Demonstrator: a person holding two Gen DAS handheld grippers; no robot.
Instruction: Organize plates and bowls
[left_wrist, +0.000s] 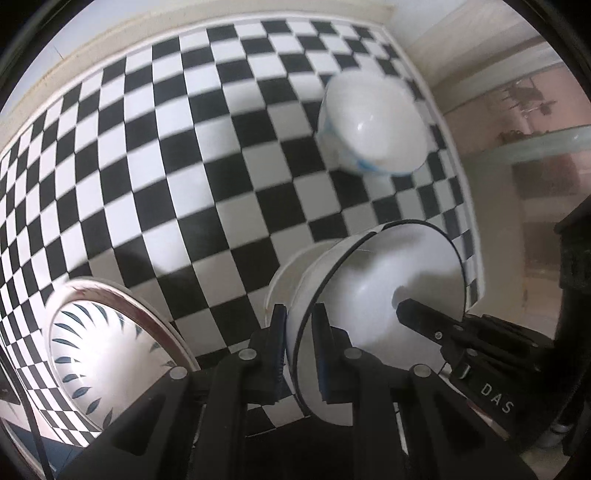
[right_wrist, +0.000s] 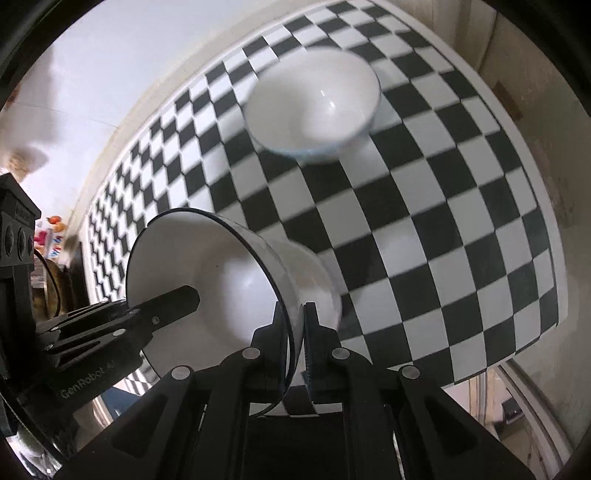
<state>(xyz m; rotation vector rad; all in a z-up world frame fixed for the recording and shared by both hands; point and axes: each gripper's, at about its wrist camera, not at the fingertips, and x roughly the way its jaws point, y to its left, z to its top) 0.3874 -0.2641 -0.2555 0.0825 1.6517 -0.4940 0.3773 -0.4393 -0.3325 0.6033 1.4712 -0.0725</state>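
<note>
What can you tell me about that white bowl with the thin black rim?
The black-rimmed bowl looks like glossy white ceramic, deep, plain and empty inside, with a thin dark line around its lip. It is held above the checkered tablecloth, apparently clear of it. The left gripper and right gripper each pinch opposite sides of its wall, jaws shut on it.

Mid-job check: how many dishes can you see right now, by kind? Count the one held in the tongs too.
Bowls: 2, a black-rimmed bowl gripped at its rim by both tongs, and a blue-trimmed bowl standing on the checkered table.
Plates: 1, a leaf-patterned plate.
Total: 3
</note>
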